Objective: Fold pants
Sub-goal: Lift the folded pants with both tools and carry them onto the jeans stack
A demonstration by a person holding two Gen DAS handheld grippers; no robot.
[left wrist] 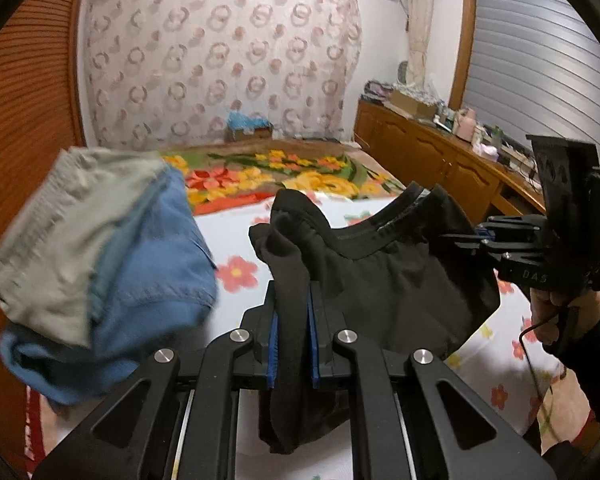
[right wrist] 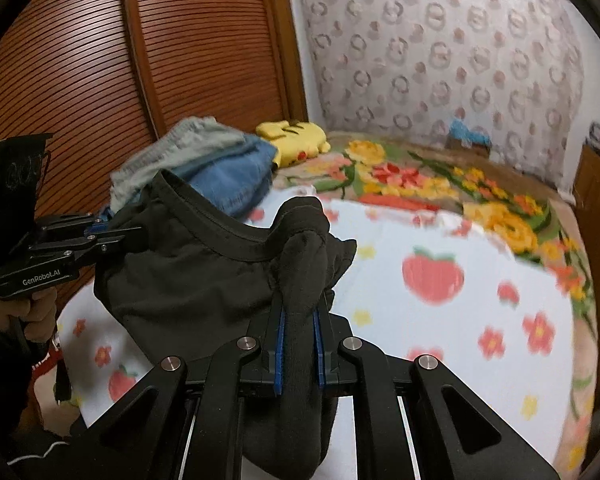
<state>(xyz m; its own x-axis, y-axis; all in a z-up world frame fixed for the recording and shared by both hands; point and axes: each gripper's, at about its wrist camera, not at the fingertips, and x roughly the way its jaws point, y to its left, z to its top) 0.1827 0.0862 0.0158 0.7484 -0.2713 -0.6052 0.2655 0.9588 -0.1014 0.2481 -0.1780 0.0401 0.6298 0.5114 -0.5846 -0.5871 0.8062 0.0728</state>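
Observation:
Black pants hang in the air above the bed, held by the waistband between both grippers. My left gripper is shut on one end of the waistband, with black cloth bunched between its blue pads. My right gripper is shut on the other end, also with cloth bunched between its pads. Each gripper shows in the other's view: the right gripper at right, the left gripper at left. The pants sag between them. The lower legs are hidden.
A stack of folded clothes, grey on blue, lies on the bed's left side, also in the right wrist view. The bed has a white flowered sheet and floral blanket. Yellow plush at back. Wooden sideboard at right.

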